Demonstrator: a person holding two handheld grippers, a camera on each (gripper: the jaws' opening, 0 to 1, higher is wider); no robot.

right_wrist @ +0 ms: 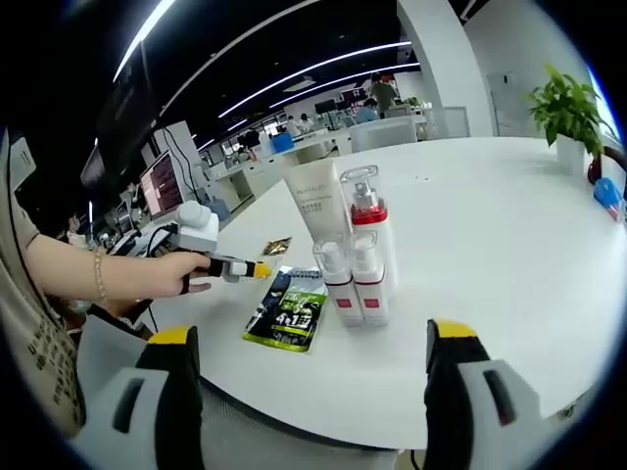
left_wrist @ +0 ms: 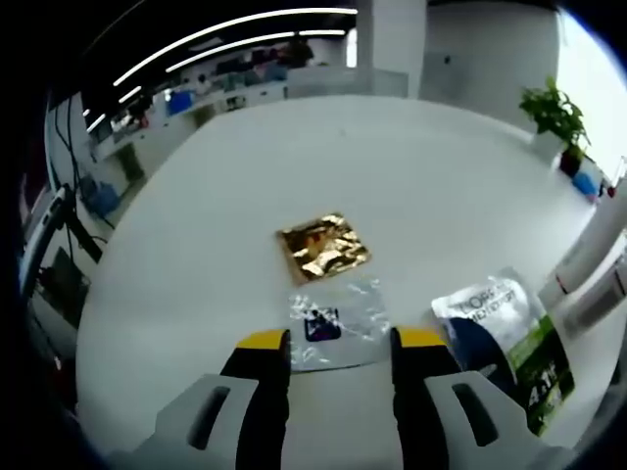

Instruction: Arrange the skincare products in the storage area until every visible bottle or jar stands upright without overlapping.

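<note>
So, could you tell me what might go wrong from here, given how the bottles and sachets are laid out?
1. The two small pump bottles, the taller red-collared spray bottle and the white tube stand packed together; nudging one could topple the others.
2. The green and black sachet lies near the table edge and could slide off.
3. The clear sachet just ahead of the left gripper lies flat, so the open jaws may slip on it.

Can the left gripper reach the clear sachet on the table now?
Probably yes. The left gripper is open, and the clear sachet lies flat just beyond its jaws with nothing between them; the gold sachet lies farther off.
</note>
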